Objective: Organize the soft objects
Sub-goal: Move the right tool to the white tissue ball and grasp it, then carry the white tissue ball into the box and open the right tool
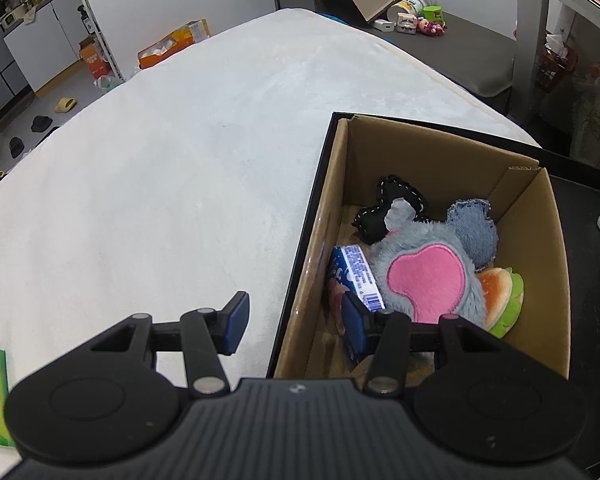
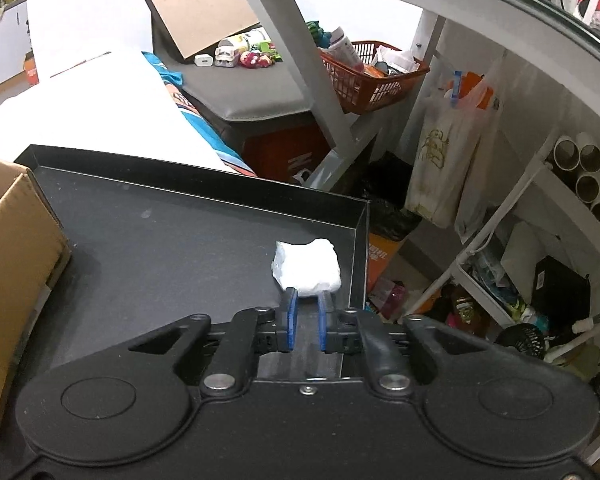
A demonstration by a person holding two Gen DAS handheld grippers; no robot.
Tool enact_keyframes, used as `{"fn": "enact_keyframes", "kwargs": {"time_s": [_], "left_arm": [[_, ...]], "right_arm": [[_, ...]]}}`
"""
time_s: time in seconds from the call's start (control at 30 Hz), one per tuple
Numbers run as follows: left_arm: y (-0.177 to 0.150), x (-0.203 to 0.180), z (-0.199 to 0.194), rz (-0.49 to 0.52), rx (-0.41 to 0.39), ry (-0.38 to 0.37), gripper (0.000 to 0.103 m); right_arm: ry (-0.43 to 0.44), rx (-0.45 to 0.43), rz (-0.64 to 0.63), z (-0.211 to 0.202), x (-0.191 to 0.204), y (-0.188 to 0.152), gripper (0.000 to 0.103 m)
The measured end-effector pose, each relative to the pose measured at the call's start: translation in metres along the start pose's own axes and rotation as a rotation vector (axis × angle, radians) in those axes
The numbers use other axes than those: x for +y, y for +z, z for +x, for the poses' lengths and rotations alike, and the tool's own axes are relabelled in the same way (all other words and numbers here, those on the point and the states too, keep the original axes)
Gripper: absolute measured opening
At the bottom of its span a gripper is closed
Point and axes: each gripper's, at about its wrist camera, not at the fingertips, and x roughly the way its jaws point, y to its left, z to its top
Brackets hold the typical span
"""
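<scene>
We've got the right gripper lined up on the white soft bundle, which sits on the black tray, close to the tray's far right wall. The jaws stand only narrowly apart and empty, their tips just at the near edge of the bundle, which looks wider than the gap between them. So our read: we should open wider before going in, or we'll only shove it against the wall.

Over on the other side, the left gripper hangs with jaws wide apart, holding nothing, straddling the near left wall of the cardboard box. Inside the box we can already see the grey plush with the pink patch, a denim piece, a black stitched piece, a plush burger and a blue packet. To the left lies the white bed.

For a clean pick, we'd centre the jaws on the bundle's middle, come down low to the tray floor, and close gently, as it will likely squash and could slip out. Then we lift clear of the tray wall before swinging left to the box. The left gripper looks worth drawing back from the box so the two don't meet.
</scene>
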Motion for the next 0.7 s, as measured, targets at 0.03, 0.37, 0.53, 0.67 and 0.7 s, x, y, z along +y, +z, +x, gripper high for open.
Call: {"fn": "enact_keyframes", "kwargs": {"time_s": [0.03,0.37,0.53,0.67,0.7], "left_arm": [[0.0,0.0,0.0,-0.001,0.002,-0.002,0.049],[0.003,0.0,0.004,-0.002,0.012,0.008,0.049],[0.003,-0.001,0.007,-0.003,0.02,0.016,0.049],[0.004,-0.002,0.007,-0.002,0.022,0.018,0.049],[0.004,-0.001,0.007,-0.003,0.022,0.017,0.049]], "right_arm": [[0.003,0.001,-0.006,0.001,0.001,0.001,0.037],[0.006,-0.001,-0.01,0.025,-0.004,0.013,0.057],[0.016,0.033,-0.027,0.041,-0.003,0.015,0.057],[0.029,0.072,-0.007,0.048,-0.002,0.011,0.043],[0.03,0.069,-0.002,0.046,-0.002,0.01,0.042]]}}
